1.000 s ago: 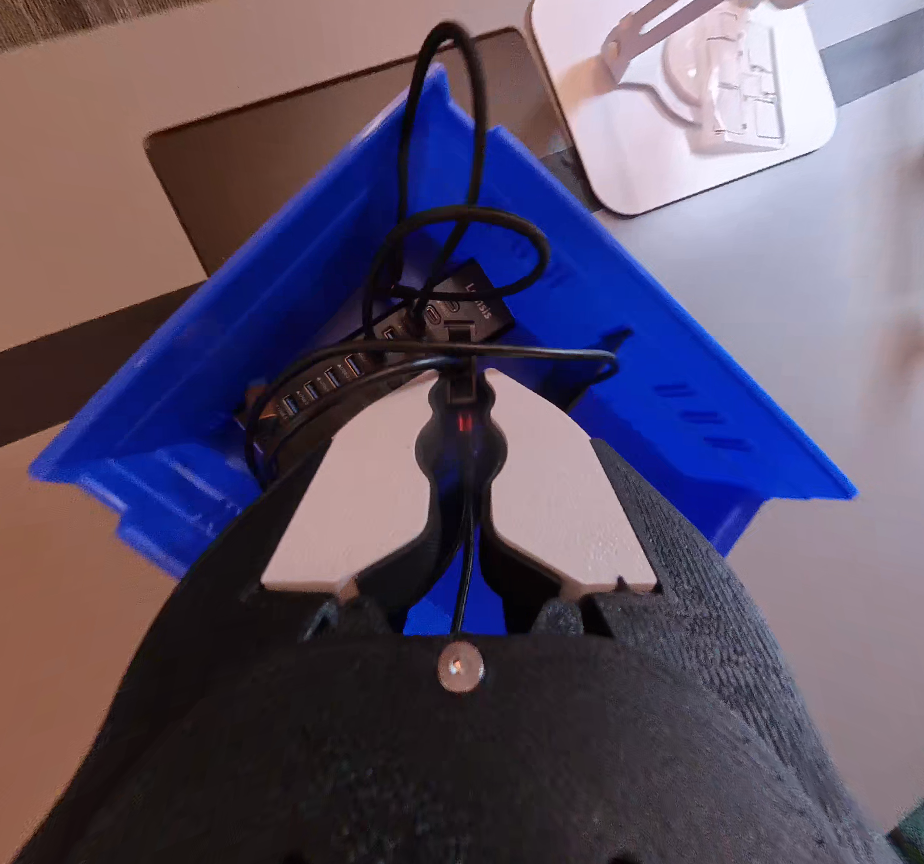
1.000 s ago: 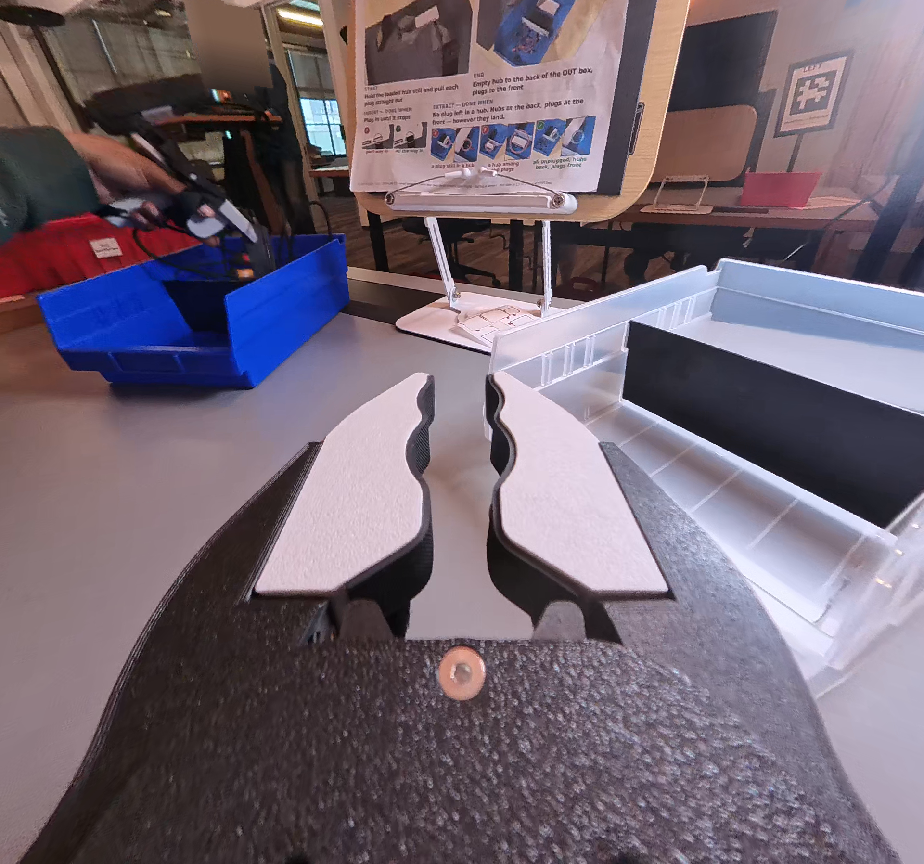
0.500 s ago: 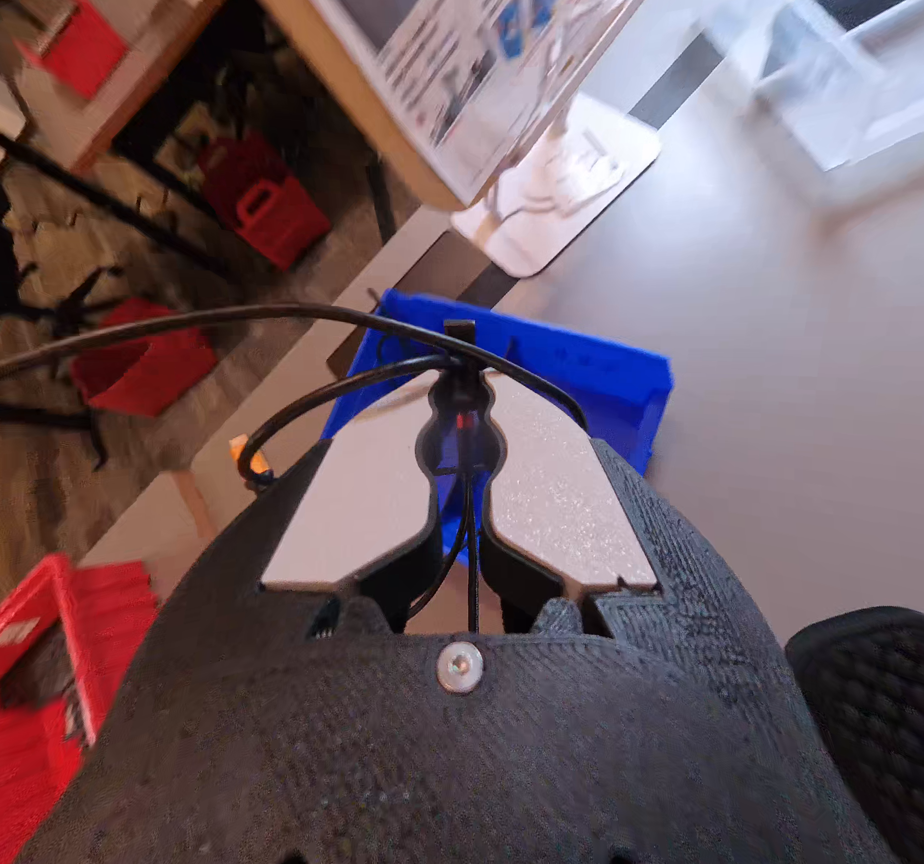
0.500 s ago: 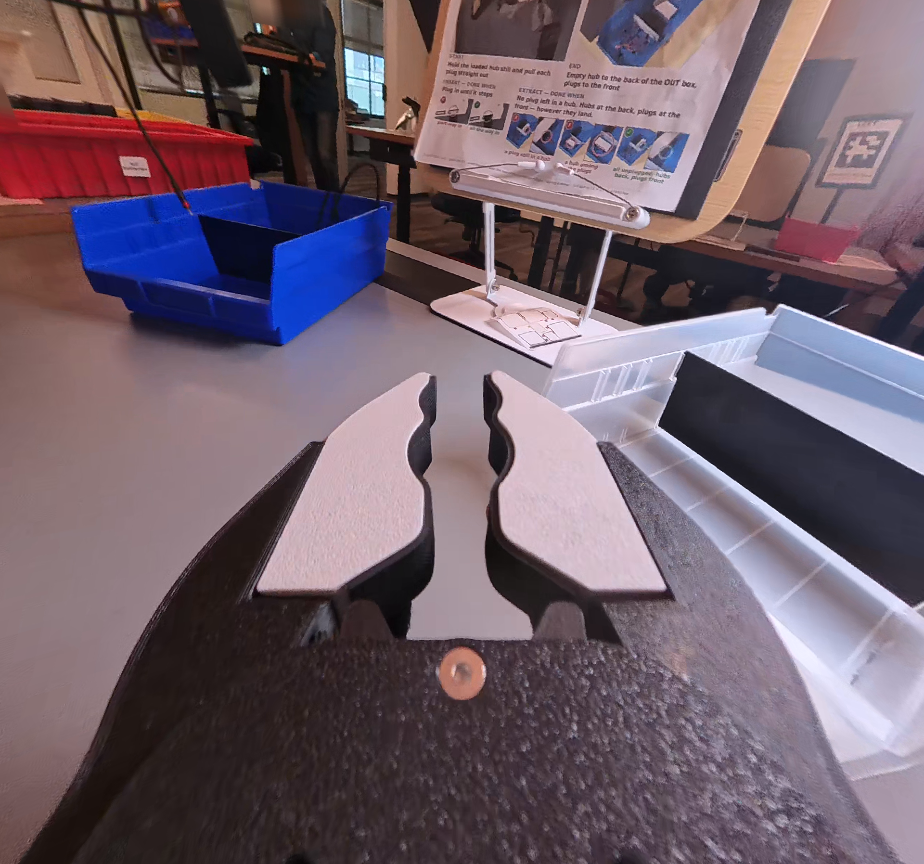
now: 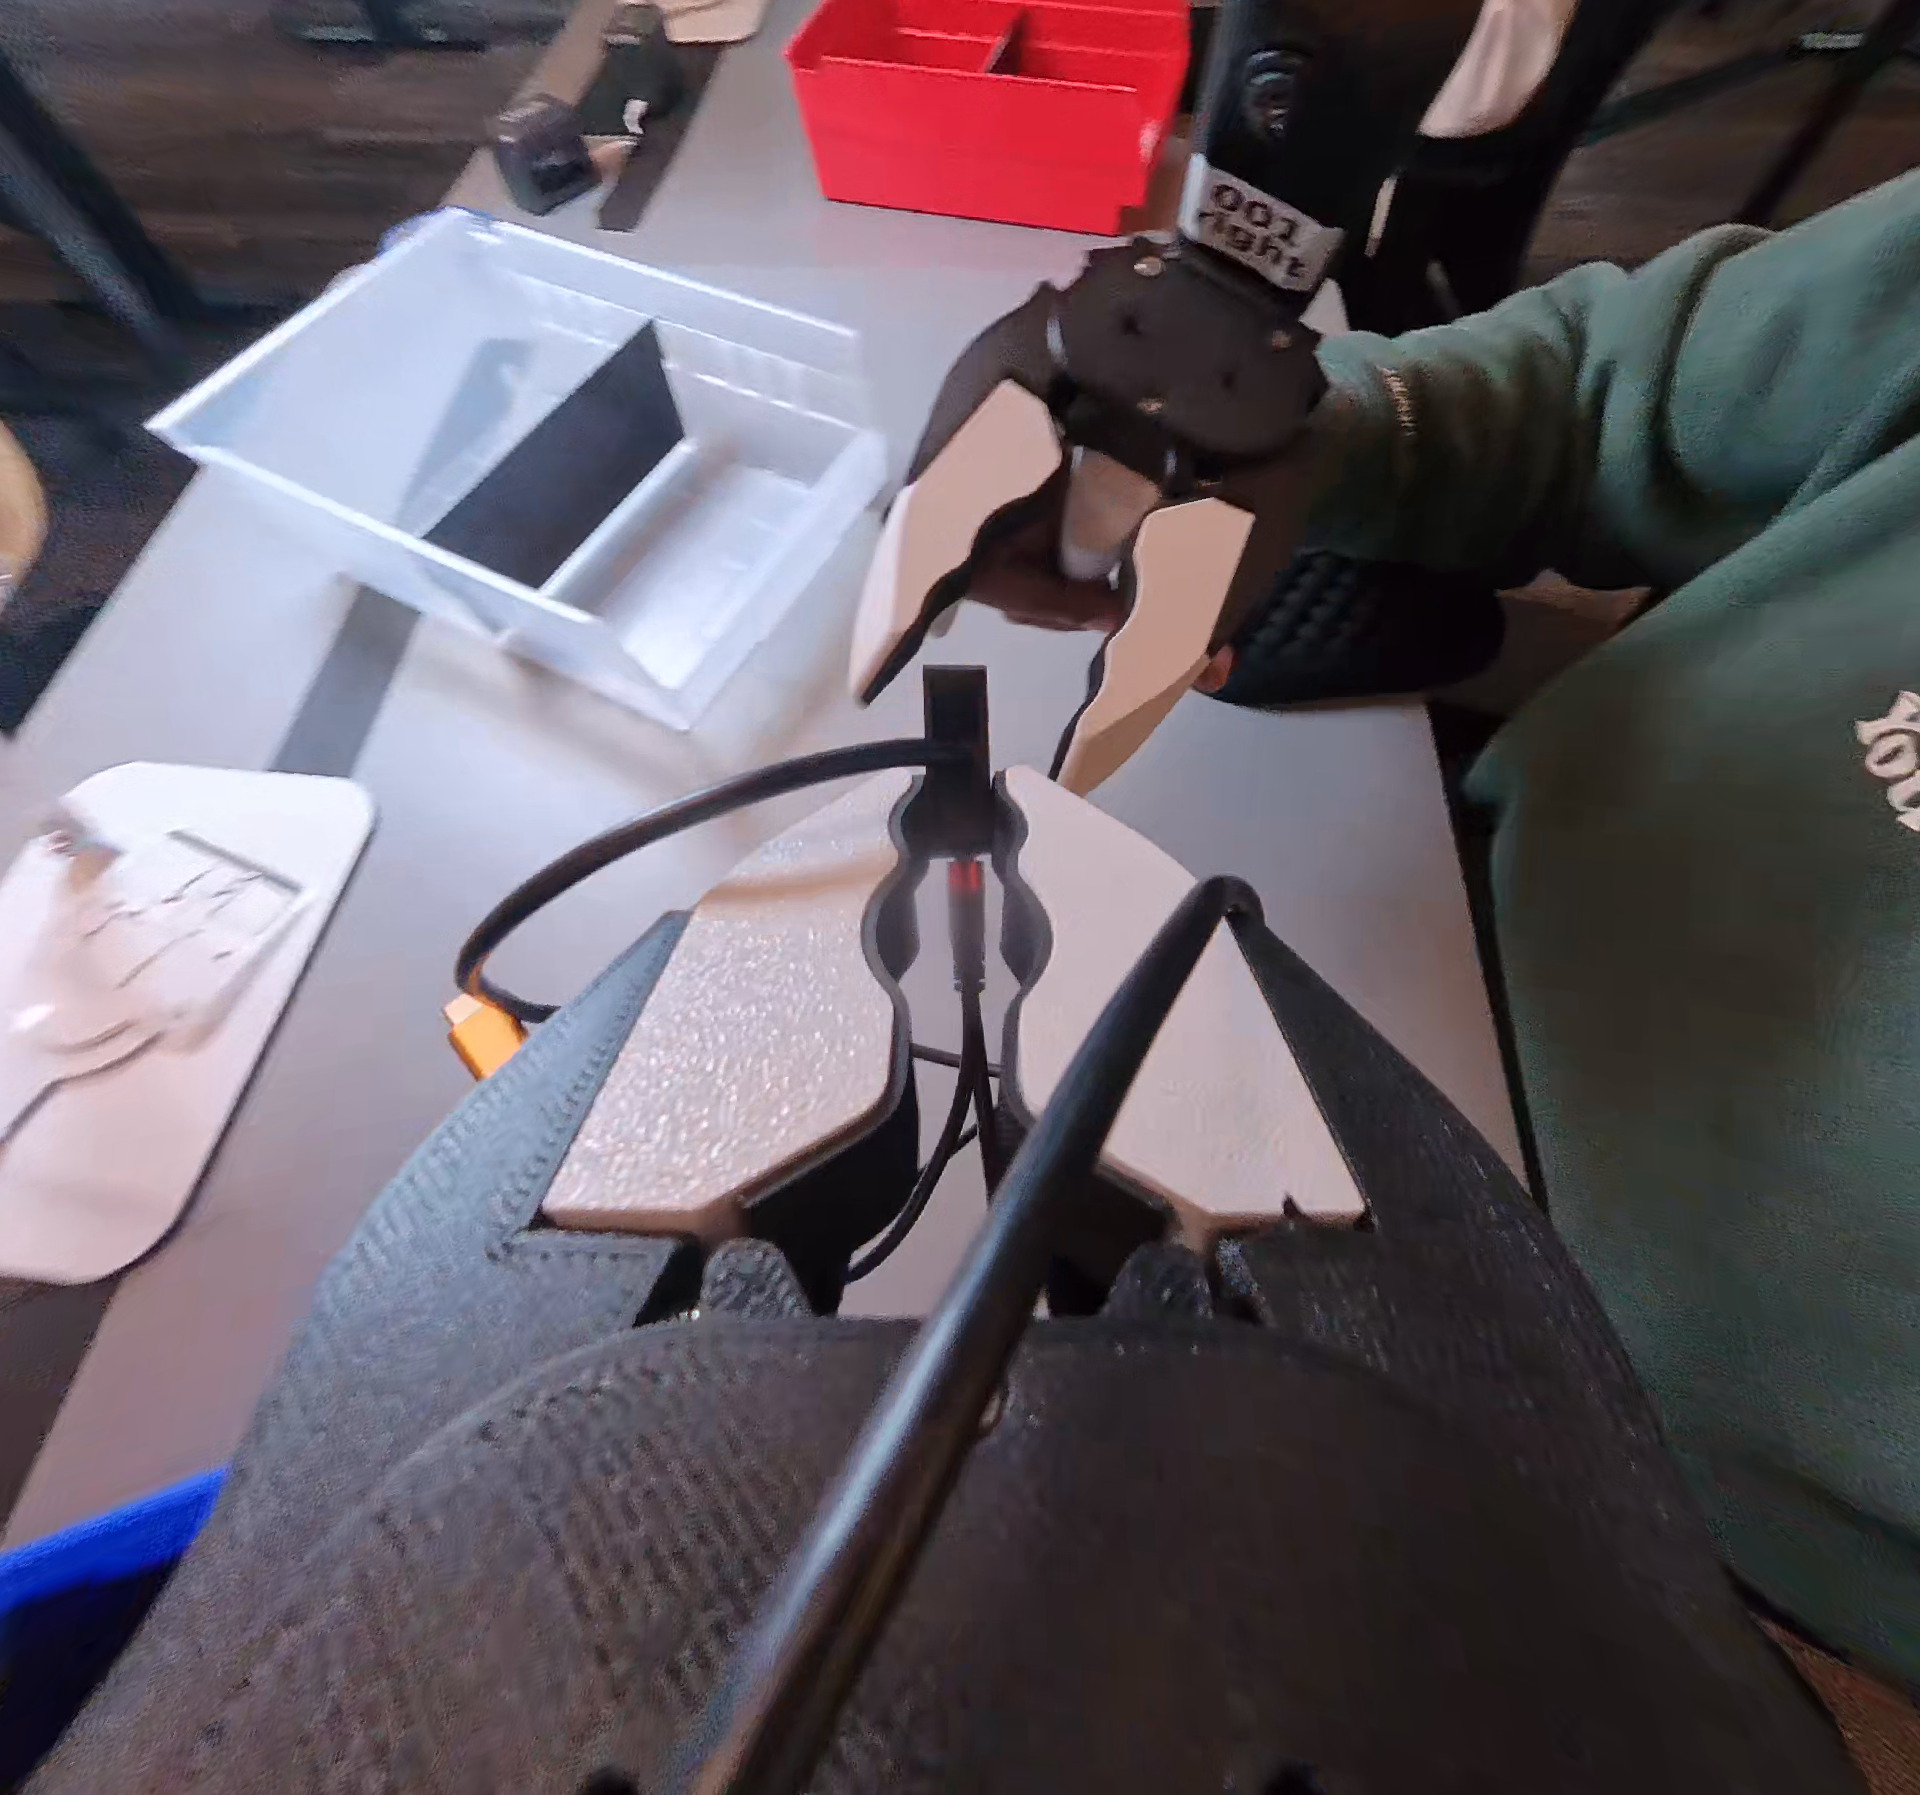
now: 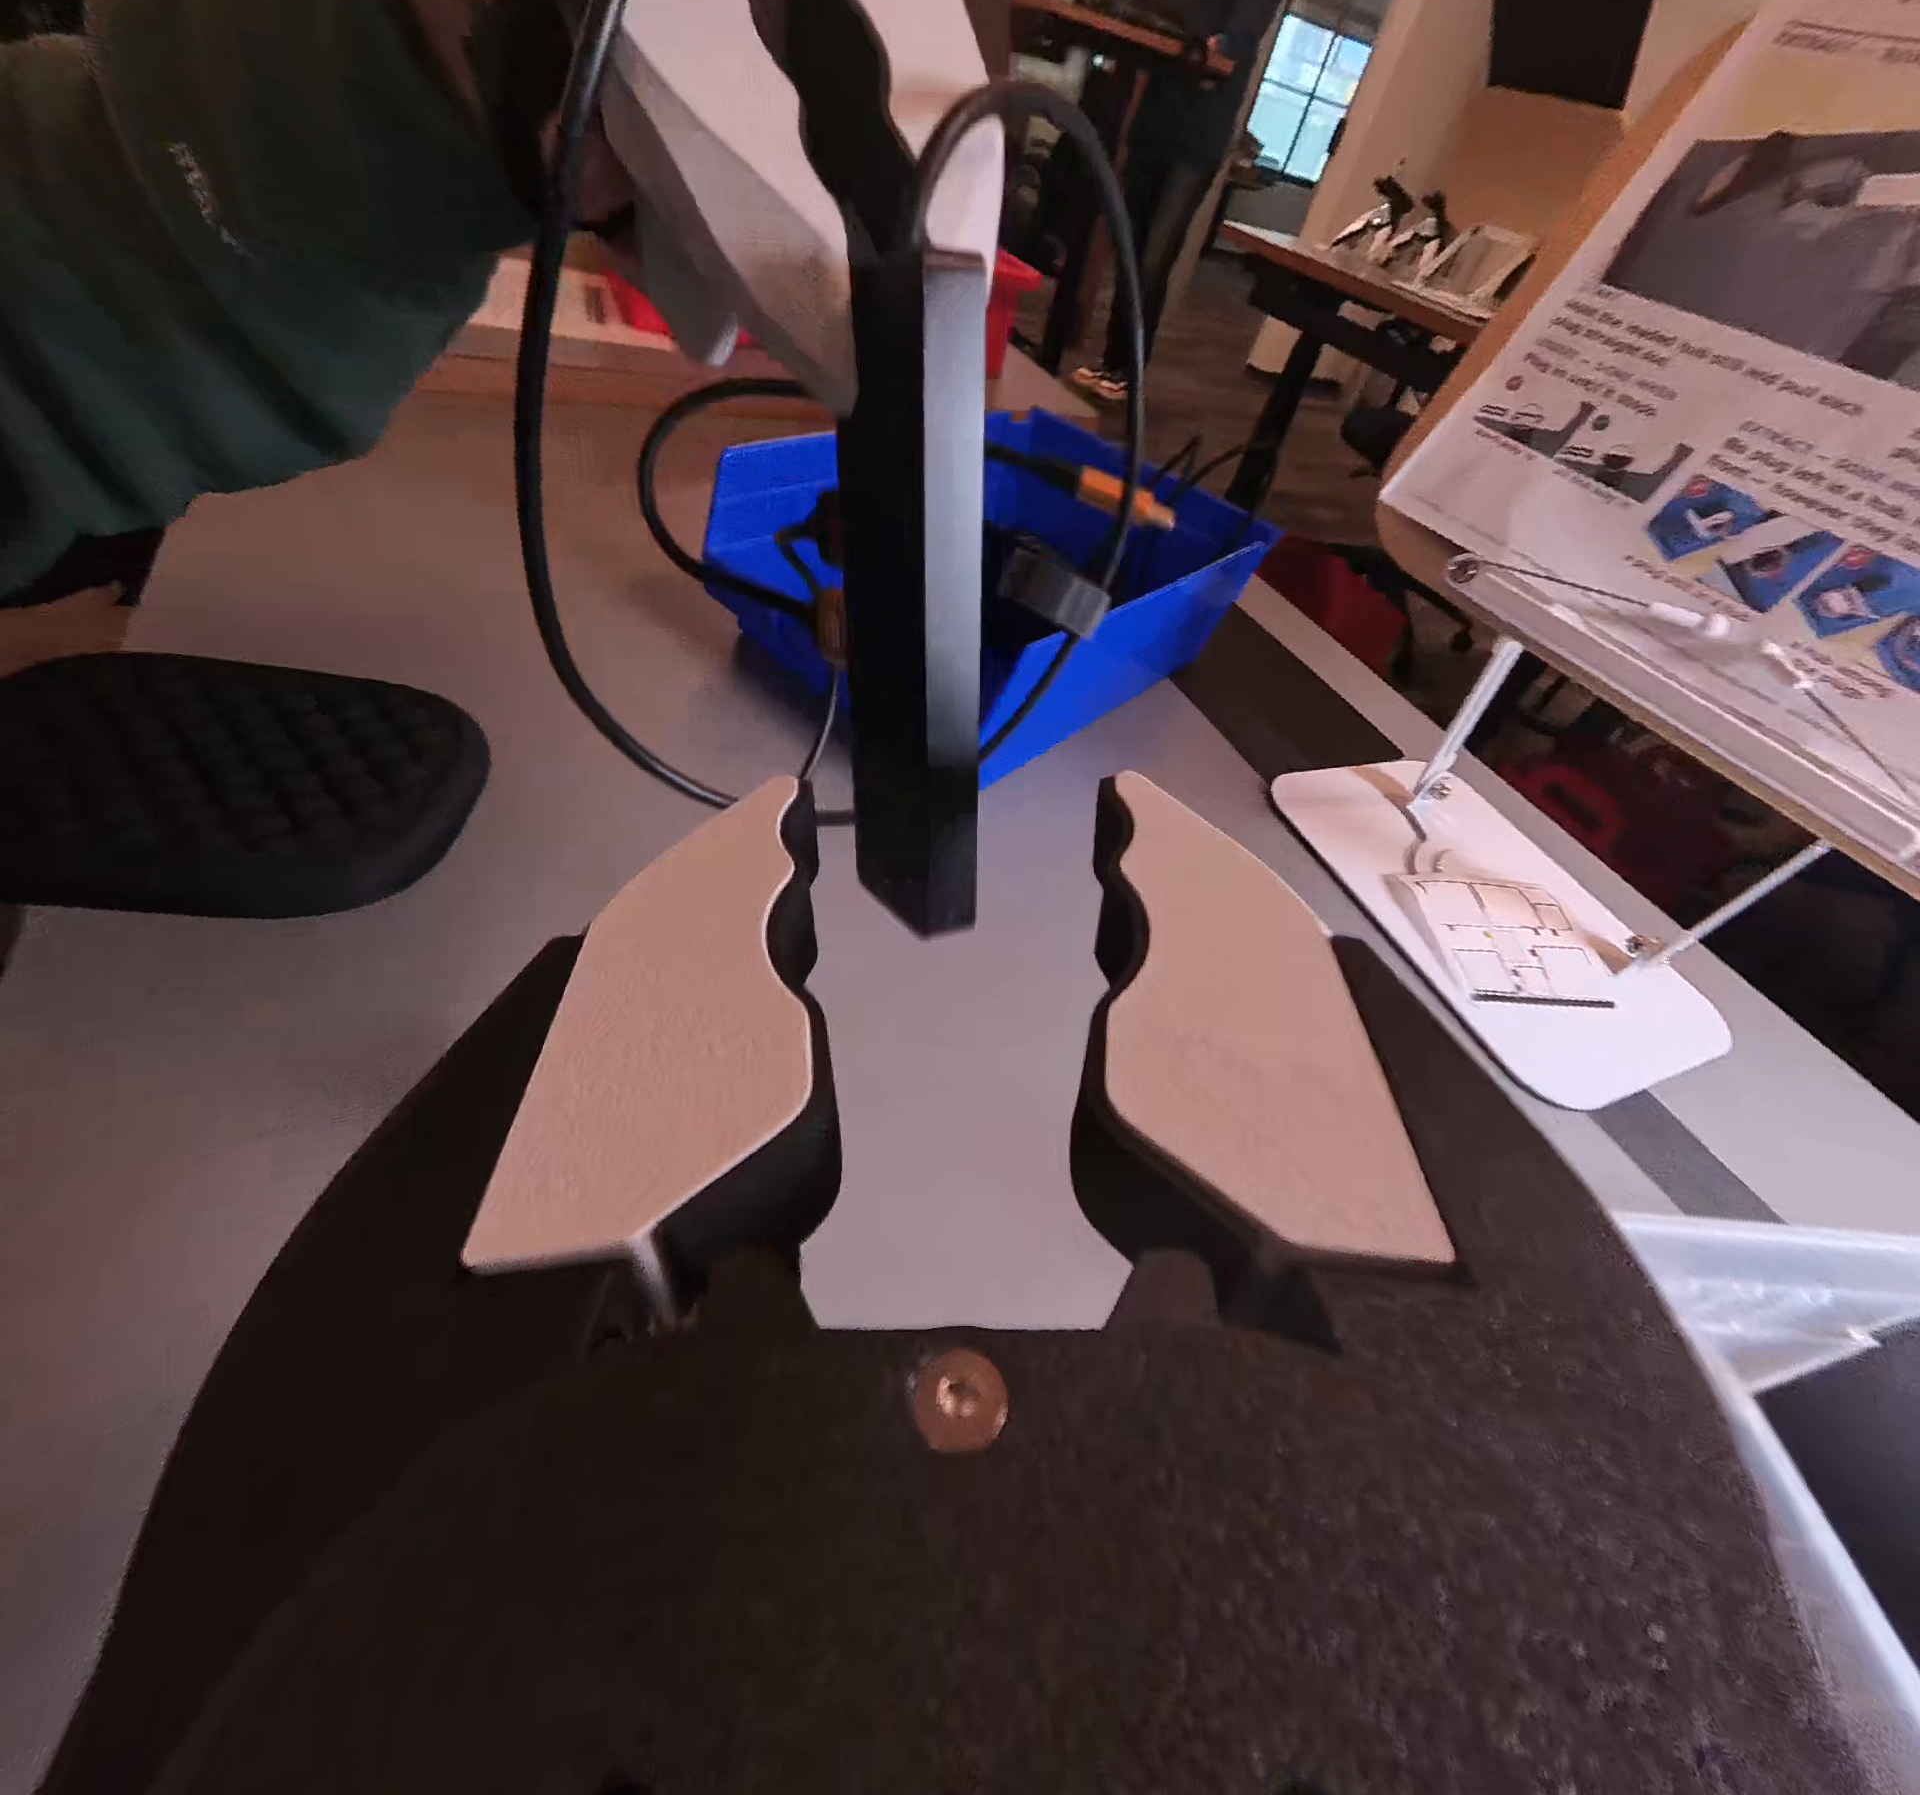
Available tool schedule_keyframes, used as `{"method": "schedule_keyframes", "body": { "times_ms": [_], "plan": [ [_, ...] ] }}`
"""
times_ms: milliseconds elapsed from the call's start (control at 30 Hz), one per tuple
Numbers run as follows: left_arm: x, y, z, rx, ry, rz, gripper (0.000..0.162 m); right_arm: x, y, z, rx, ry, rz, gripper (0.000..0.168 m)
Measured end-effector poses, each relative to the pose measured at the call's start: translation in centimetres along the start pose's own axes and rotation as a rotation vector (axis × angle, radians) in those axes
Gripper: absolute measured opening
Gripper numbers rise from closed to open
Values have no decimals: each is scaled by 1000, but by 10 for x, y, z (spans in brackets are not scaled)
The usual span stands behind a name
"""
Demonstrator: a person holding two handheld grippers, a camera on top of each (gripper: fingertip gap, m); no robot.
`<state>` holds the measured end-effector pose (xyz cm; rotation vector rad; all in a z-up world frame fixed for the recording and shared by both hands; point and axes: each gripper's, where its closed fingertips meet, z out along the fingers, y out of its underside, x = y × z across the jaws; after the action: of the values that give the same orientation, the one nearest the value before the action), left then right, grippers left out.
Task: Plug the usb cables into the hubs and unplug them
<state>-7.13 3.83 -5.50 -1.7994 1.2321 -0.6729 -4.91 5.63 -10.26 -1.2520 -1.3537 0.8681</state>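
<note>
Blue bin is cut off at the left wrist view's bottom corner; the hub hides part of the bin; clear bin runs off the right edge.

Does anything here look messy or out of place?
Yes: the black cables look tangled. One loops over the left gripper, which is shut on the black hub, and an orange plug dangles loose beside it.

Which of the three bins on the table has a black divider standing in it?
The clear bin, left of the right gripper. A black divider stands across it; the red bin has red partitions, and only a corner of the blue bin shows.
</note>
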Motion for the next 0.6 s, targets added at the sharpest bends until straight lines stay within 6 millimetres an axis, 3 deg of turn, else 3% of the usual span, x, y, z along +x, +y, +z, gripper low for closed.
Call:
{"method": "schedule_keyframes", "body": {
  "times_ms": [33,100,167,267,400,500,600],
  "plan": [
    [7,2,10,0,40,1,11,-7,3,4,-11,-41,14,48],
    [13,7,24,1,75,18,11,-21,12,8,-36,-115,19,18],
    [8,13,27,14,61,29,15,-19,20,6,-37,-114,43,12],
    [-10,36,25,25,46,-83,22,-3,26,-11,-10,-155,246,11],
    [-22,92,15,-64,28,-215,28,27,45,-40,76,-188,553,11],
    [-38,131,-4,-214,-150,-168,22,40,54,-54,166,-194,668,12],
    [-30,145,-31,-308,-206,-102,19,48,53,-61,227,-179,687,12]
  ]
}}
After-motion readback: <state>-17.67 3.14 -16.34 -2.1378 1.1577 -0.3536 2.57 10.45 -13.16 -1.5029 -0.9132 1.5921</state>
